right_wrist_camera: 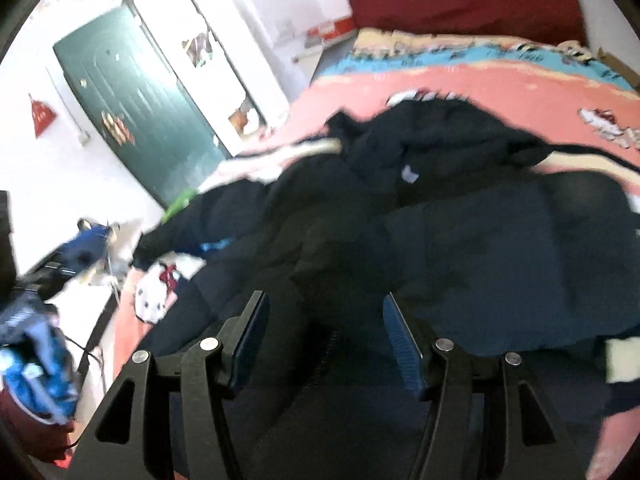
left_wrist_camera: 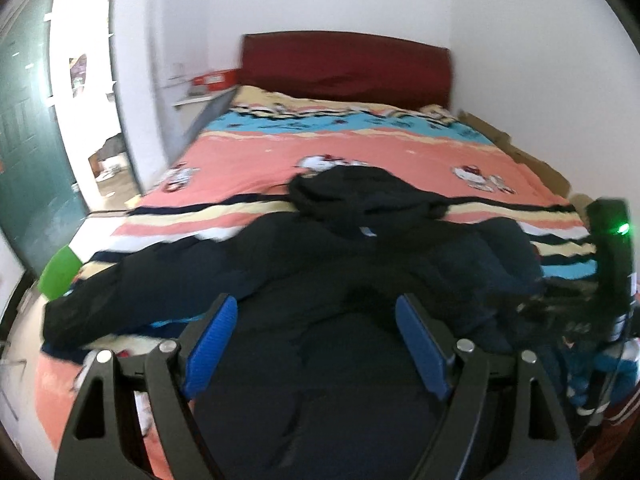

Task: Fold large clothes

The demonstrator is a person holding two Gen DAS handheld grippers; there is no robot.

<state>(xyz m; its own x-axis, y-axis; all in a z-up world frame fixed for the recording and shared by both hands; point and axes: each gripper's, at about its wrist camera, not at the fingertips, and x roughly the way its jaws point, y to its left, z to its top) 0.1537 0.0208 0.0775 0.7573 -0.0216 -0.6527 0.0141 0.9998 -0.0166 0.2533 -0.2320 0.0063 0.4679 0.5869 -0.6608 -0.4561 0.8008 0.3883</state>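
A dark jacket [left_wrist_camera: 320,272] lies spread on the bed [left_wrist_camera: 248,160], just ahead of both grippers. The left gripper [left_wrist_camera: 316,320] and right gripper [right_wrist_camera: 324,320] are spread wide, holding nothing.

jacket [left_wrist_camera: 320,320] hem cut off below, bedspread [right_wrist_camera: 460,80] print motion-blurred

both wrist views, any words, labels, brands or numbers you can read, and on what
None can be read.
Neck label inside the dark jacket: too blurred.
Red hanging sign on the wall: marks blurred.
Stickers on the green door: blurred.
Red box by the headboard: label unreadable.
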